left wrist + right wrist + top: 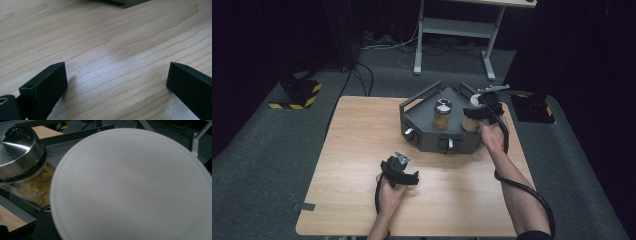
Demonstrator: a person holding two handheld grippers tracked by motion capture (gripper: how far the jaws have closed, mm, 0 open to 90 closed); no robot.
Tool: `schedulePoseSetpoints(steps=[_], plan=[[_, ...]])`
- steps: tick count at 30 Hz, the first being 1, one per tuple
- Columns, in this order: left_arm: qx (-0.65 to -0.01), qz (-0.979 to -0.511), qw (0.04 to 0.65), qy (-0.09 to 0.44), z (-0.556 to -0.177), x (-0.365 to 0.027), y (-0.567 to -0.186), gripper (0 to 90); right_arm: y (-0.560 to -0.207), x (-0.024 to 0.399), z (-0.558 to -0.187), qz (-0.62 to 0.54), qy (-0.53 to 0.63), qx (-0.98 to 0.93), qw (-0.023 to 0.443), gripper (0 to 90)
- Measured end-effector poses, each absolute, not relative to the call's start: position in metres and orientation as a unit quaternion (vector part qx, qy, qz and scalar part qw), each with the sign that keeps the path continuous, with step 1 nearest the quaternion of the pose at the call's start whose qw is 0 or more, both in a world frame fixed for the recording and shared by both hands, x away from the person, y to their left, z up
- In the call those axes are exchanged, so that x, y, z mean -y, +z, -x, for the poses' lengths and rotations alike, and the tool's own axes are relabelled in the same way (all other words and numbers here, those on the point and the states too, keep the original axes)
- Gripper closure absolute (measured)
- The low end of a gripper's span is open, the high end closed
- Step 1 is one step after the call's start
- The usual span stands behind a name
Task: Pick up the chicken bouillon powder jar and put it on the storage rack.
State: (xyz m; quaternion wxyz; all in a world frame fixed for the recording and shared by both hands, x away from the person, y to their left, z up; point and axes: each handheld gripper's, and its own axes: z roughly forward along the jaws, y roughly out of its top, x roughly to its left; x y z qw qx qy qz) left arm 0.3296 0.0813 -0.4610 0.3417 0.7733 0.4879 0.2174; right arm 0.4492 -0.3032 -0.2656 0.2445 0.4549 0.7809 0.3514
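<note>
White-lidded jar [471,116] stands upright in the grey tray [422,134], long axis vertical, lid up, at the tray's right end. In my right gripper view its white lid [132,187] is pressed up close to the camera, with faint raised lettering I cannot read. The jar holds something tan, as far as I can see in the high view.

My right tool [482,111] sits at that jar, coming in from the near right side with my hand [492,137] behind it; its body and grey plate rise above the lid. Its jaws are drawn in as far as they go here and are closed on the jar, though the pads themselves are hidden from me behind the lid.

A second jar, with a metal lid [21,157] and the same tan crumbly fill, stands just beside it to the left, in the tray's middle [442,115]. The two jars are near each other; I cannot tell whether they touch.

My left tool [116,82] is well apart from the tray, low over the bare bench [105,37], jaws spread wide with nothing between them. In the high view it sits near the front of the bench [401,172].
</note>
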Motion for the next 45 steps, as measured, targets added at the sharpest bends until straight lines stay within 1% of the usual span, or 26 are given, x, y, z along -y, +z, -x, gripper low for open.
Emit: schedulePoseSetpoints(steps=[25, 26, 27, 28, 29, 32, 37, 45], plan=[[-0.487, -0.774, 0.341, 0.217, -0.33, -0.081, -0.461, 3.4, -0.263, 0.301, -0.452, -0.458, 0.343, -0.784, 0.241, 33.5], [-0.487, -0.774, 0.341, 0.218, -0.33, -0.081, -0.461, 3.3, -0.264, 0.301, -0.452, -0.461, 0.343, -0.782, 0.241, 28.5], [-0.487, -0.774, 0.341, 0.217, -0.33, -0.081, -0.461, 3.4, -0.264, 0.301, -0.452, -0.464, 0.343, -0.78, 0.242, 25.8], [-0.487, -0.774, 0.341, 0.217, -0.33, -0.081, -0.461, 3.4, -0.264, 0.301, -0.452, -0.464, 0.343, -0.78, 0.242, 25.8], [-0.488, -0.774, 0.341, 0.218, -0.33, -0.081, -0.461, 3.4, -0.265, 0.301, -0.451, -0.468, 0.343, -0.777, 0.243, 20.0], [-0.487, -0.774, 0.341, 0.218, -0.33, -0.081, -0.461, 3.4, -0.266, 0.303, -0.449, -0.469, 0.348, -0.774, 0.245, 14.0], [-0.487, -0.774, 0.341, 0.218, -0.33, -0.081, -0.461, 3.4, -0.267, 0.305, -0.446, -0.468, 0.355, -0.771, 0.247, 9.9], [-0.488, -0.773, 0.342, 0.218, -0.329, -0.081, -0.461, 3.4, -0.269, 0.31, -0.438, -0.465, 0.364, -0.766, 0.253, 8.4]])
